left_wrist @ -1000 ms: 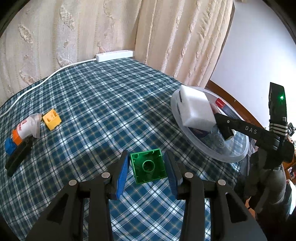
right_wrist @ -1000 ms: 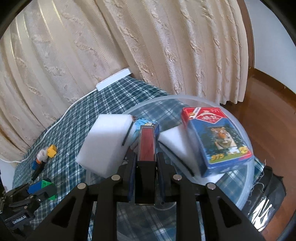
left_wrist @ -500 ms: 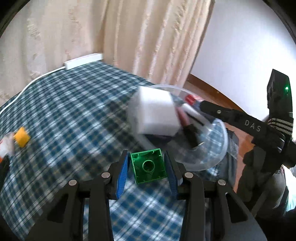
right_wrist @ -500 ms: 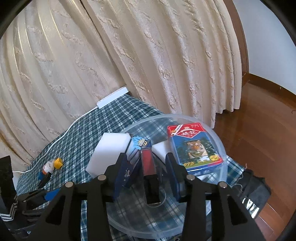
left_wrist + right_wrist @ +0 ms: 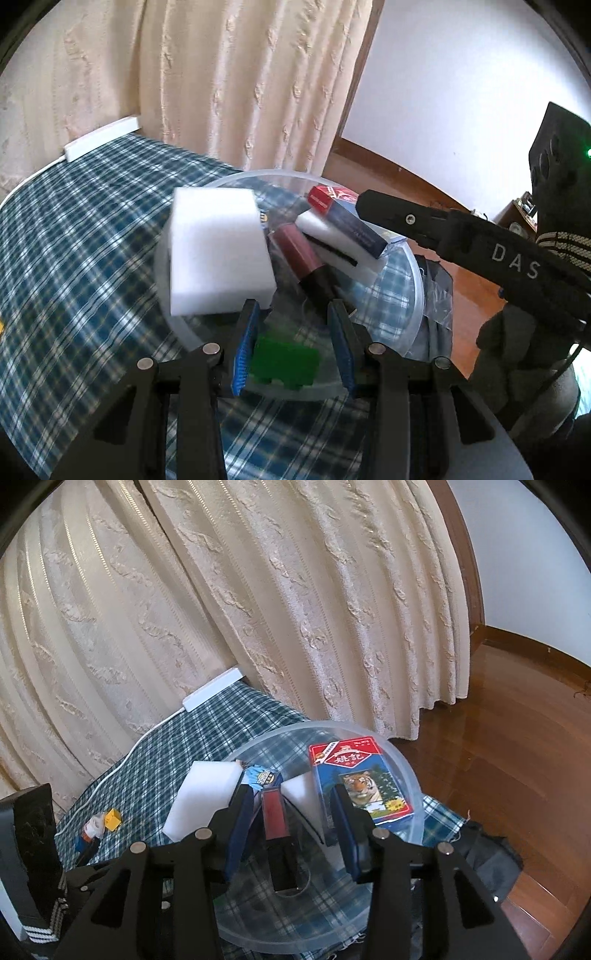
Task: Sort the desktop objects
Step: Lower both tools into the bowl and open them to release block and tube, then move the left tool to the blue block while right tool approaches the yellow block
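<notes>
My left gripper (image 5: 293, 332) is shut on a green brick (image 5: 284, 363), which sits tilted between the blue pads, over the near rim of a clear plastic bowl (image 5: 413, 266). In the bowl lie a big white sponge (image 5: 218, 254), a second white sponge (image 5: 332, 243), a maroon stick with a black end (image 5: 299, 254) and a tiger card box (image 5: 362, 779). My right gripper (image 5: 291, 808) hangs open above the bowl (image 5: 406, 771). The maroon stick (image 5: 275, 819) lies loose between its jaws, touching neither pad. One of its black fingers (image 5: 424, 221) reaches in from the right.
The checked tablecloth (image 5: 92, 240) ends just right of the bowl, with wooden floor (image 5: 517, 738) and a dark bag (image 5: 491, 853) beyond. A yellow brick (image 5: 112, 819) and a small bottle (image 5: 92, 827) lie at far left. A white power strip (image 5: 214, 690) sits by the curtain.
My left gripper carried the green brick rightwards to the bowl, and the brick tipped in the grip. My right gripper opened, let go of the maroon stick and drew back upwards.
</notes>
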{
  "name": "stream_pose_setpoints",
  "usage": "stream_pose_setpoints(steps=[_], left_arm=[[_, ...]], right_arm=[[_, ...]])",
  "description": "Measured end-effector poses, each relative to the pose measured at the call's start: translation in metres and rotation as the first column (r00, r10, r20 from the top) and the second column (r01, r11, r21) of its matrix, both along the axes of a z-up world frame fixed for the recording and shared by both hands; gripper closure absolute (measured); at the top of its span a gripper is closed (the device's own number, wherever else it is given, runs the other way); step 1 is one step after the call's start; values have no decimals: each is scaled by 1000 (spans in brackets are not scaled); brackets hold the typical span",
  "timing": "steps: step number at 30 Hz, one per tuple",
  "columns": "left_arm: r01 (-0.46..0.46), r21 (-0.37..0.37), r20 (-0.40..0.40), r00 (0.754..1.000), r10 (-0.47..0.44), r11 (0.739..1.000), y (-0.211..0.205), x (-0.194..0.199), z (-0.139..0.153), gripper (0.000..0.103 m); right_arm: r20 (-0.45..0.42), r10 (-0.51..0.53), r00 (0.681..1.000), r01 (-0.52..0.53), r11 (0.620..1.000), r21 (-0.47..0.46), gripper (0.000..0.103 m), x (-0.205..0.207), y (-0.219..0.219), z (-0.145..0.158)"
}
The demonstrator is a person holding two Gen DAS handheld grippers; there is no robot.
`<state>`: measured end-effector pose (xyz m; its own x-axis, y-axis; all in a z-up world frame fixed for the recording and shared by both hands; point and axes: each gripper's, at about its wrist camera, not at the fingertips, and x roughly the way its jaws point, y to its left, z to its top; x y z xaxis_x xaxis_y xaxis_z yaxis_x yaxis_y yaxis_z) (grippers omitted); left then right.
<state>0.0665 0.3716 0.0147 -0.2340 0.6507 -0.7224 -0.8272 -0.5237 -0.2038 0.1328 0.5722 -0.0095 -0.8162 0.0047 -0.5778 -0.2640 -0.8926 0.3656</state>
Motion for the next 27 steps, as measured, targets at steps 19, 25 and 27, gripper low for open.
stream_pose_setpoints(steps=[19, 25, 27], left_arm=[[-51, 125, 95, 995, 39, 991, -28, -14, 16, 46], [-109, 145, 93, 991, 96, 983, -53, -22, 22, 34], [-129, 143, 85, 989, 118, 981, -62, -25, 23, 34]], right_arm=[[-16, 38, 999, -38, 999, -9, 55, -7, -17, 7], [-51, 53, 997, -53, 999, 8, 29, -10, -34, 18], [-58, 70, 996, -69, 997, 21, 29, -12, -42, 21]])
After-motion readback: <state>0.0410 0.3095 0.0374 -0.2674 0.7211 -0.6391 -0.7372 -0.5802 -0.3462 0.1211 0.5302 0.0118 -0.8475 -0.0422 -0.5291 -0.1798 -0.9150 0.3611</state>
